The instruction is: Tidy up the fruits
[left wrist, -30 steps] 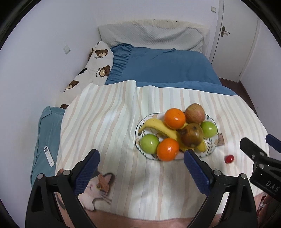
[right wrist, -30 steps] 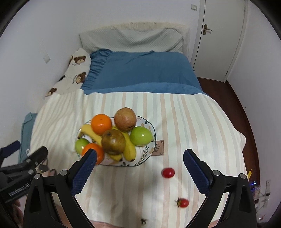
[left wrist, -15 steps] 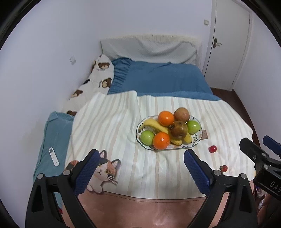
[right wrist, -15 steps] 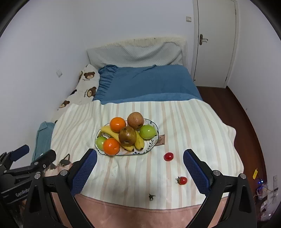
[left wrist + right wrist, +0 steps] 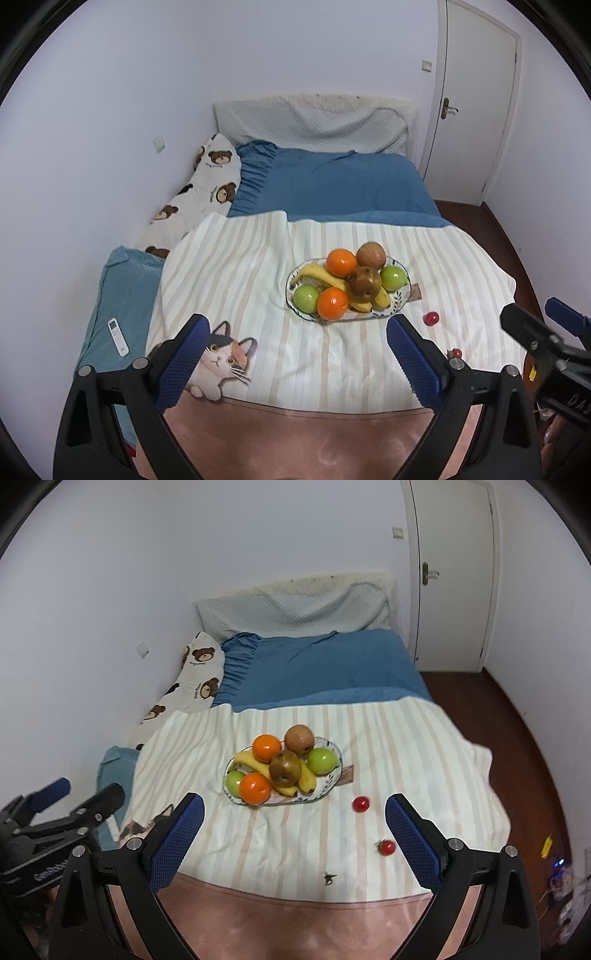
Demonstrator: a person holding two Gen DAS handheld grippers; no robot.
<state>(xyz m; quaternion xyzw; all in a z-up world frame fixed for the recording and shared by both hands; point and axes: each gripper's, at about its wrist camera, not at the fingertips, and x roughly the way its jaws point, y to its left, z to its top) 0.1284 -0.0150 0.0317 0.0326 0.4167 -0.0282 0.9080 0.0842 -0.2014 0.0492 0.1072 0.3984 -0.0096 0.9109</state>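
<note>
An oval patterned plate (image 5: 400, 307) (image 5: 334, 781) sits on the striped blanket, piled with two oranges (image 5: 332, 303), two green apples (image 5: 306, 298), bananas (image 5: 321, 277) and two brownish fruits (image 5: 365, 284). Right of it lie two loose cherry tomatoes (image 5: 361, 804) (image 5: 386, 847); the nearer one is half hidden in the left wrist view (image 5: 457, 353). A small dark stem (image 5: 328, 877) lies near the blanket's front edge. My left gripper (image 5: 297, 341) and right gripper (image 5: 294, 818) both hover open and empty, well short of the plate.
The striped blanket (image 5: 236, 273) with a cat print (image 5: 221, 360) covers the bed's foot, over a pink sheet (image 5: 295, 923). A white remote (image 5: 118, 336) lies on a blue cushion at left. Bear pillow (image 5: 207, 184), wall left, door (image 5: 450, 576) and wooden floor right.
Both grippers have pulled back and up from the plate, so the fruits look smaller and farther. More of the bed, the pink sheet and the second tomato have come into view.
</note>
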